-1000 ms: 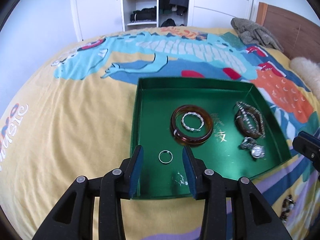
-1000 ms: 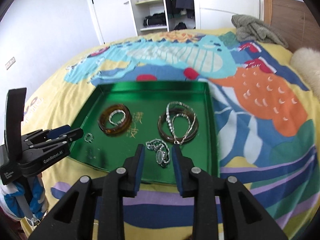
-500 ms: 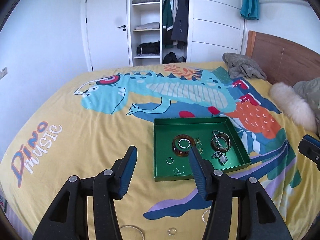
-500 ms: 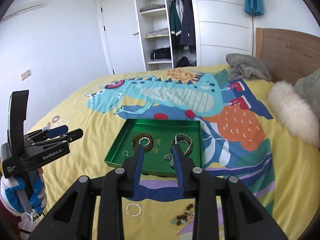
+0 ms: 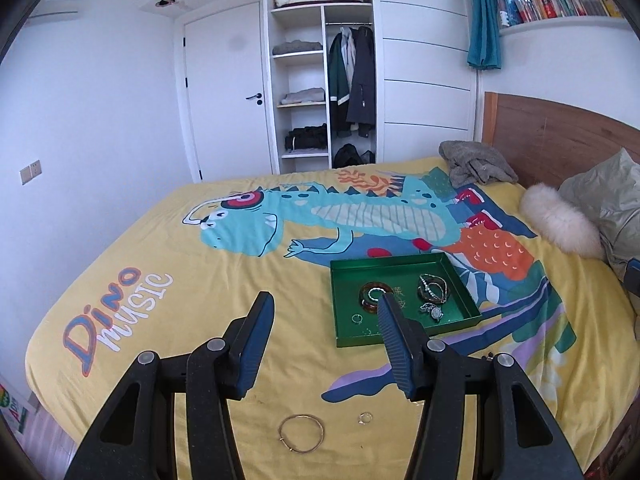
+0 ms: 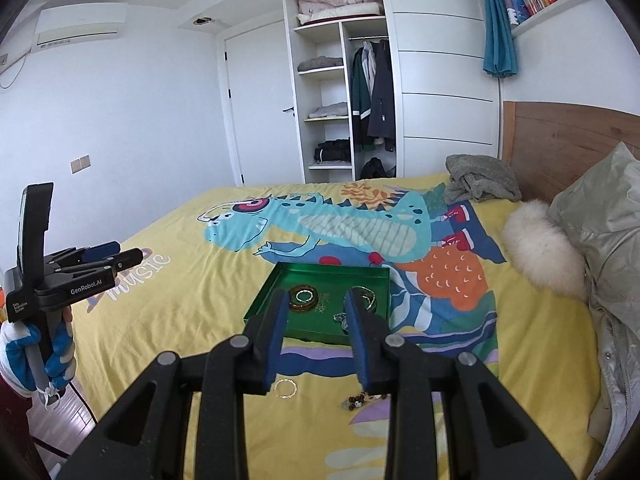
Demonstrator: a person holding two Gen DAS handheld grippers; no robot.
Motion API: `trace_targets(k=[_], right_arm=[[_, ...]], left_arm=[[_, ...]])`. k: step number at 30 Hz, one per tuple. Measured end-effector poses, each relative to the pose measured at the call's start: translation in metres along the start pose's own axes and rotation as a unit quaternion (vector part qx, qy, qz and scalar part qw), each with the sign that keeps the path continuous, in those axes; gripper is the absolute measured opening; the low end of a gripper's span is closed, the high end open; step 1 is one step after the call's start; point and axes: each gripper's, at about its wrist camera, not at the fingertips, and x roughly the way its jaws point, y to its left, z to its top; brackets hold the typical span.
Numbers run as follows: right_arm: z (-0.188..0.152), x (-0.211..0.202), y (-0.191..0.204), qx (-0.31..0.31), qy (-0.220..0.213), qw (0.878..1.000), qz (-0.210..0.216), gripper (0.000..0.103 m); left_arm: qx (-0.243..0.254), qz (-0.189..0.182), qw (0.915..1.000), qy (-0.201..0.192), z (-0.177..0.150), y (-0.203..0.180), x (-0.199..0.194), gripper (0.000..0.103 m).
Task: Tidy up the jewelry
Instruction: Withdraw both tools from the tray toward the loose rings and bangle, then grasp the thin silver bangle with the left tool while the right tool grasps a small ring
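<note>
A green tray [image 5: 344, 280] [image 6: 276, 280] lies on the yellow dinosaur bedspread. It holds a brown bangle [image 5: 366, 294] with a silver ring in it, a small ring [image 5: 356, 318], a dark bangle with a chain [image 5: 432, 288] and a watch [image 5: 434, 312]. A thin bangle [image 5: 301, 433] and a small ring [image 5: 365, 418] lie loose on the bedspread near me; a loose ring [image 6: 285, 388] and a bead bracelet [image 6: 354, 402] also show. My left gripper [image 5: 324, 312] is open and empty, high above the bed. My right gripper [image 6: 315, 304] is open and empty, also raised.
A grey garment [image 5: 476, 166], a white fluffy cushion [image 5: 560, 220] and a pale pillow [image 5: 612, 200] lie by the wooden headboard [image 5: 560, 140]. An open wardrobe [image 5: 320, 92] and a door [image 5: 224, 92] stand at the far wall.
Both grippers have pulled back and risen far from the tray, so it looks much smaller. Loose jewelry near the bed's front edge has come into view. Both stay open.
</note>
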Motion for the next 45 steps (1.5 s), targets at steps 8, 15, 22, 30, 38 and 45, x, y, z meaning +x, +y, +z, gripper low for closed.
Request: trace_targets(k=[8,15,22,30,38,45], right_arm=[[-0.02,-0.029,0.009,0.004,-0.012,1.0,0.018,0.029],[-0.05,-0.009,0.032,-0.006,0.012,0.999,0.039,0.029],[-0.09,0.045,0.053,-0.009,0.059,0.996,0.062,0.029],[-0.134,0.136,0.082,-0.025,0.135,0.986,0.098,0.029],[-0.173,0.219,0.116,-0.057,0.201,0.969,0.133,0.029],[-0.193,0.265,0.133,-0.075,0.233,0.959,0.146,0.029]], left_arm=[[0.009,-0.002,1.0,-0.003,-0.026,0.011,-0.013,0.053],[0.002,0.001,0.9997,0.025,-0.068,0.034,0.013,0.053],[0.005,-0.005,0.9977,0.068,-0.117,0.058,0.057,0.053],[-0.007,-0.028,0.99,0.138,-0.174,0.085,0.128,0.05],[-0.002,-0.058,0.9796,0.192,-0.212,0.089,0.184,0.045],[0.014,-0.072,0.9766,0.202,-0.226,0.084,0.203,0.044]])
